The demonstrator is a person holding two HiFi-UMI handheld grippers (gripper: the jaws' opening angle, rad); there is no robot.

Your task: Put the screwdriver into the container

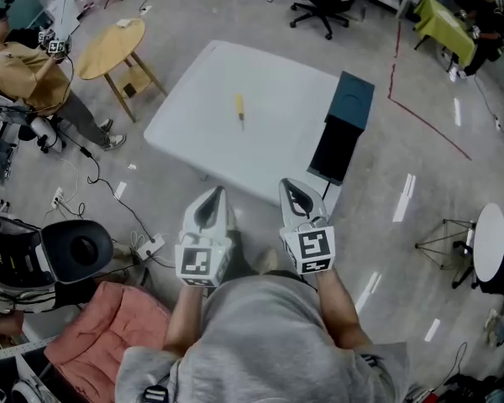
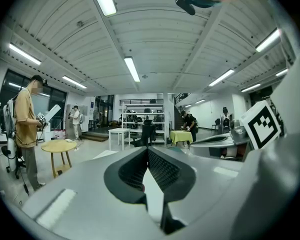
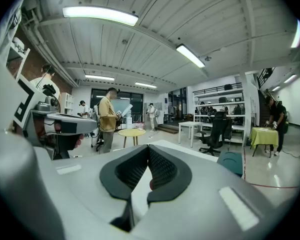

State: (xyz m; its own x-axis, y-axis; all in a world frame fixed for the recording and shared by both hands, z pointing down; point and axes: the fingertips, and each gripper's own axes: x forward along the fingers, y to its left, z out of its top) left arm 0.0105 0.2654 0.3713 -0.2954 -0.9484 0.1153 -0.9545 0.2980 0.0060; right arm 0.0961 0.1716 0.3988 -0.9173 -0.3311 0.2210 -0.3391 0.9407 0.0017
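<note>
White worktop (image 1: pixel 193 116), head view: yellow-handled screwdriver (image 1: pixel 239 110) lying loose near its centre, untouched. Dark teal container (image 1: pixel 350 99) standing at the worktop's 3 o'clock edge, well apart from the screwdriver. Left claw (image 1: pixel 213 195) and right claw (image 1: pixel 291 186): both clenched, nothing between the jaws, held short of the worktop on its 6 o'clock side. Step in hand, by judgement: the approach, with no pickup begun. Next move calls for one claw to release, reach toward 12 o'clock and close across the handle. Not made out: whether the container's top is open; the screwdriver's blade, too small. Screwdriver not seen in either gripper view.
</note>
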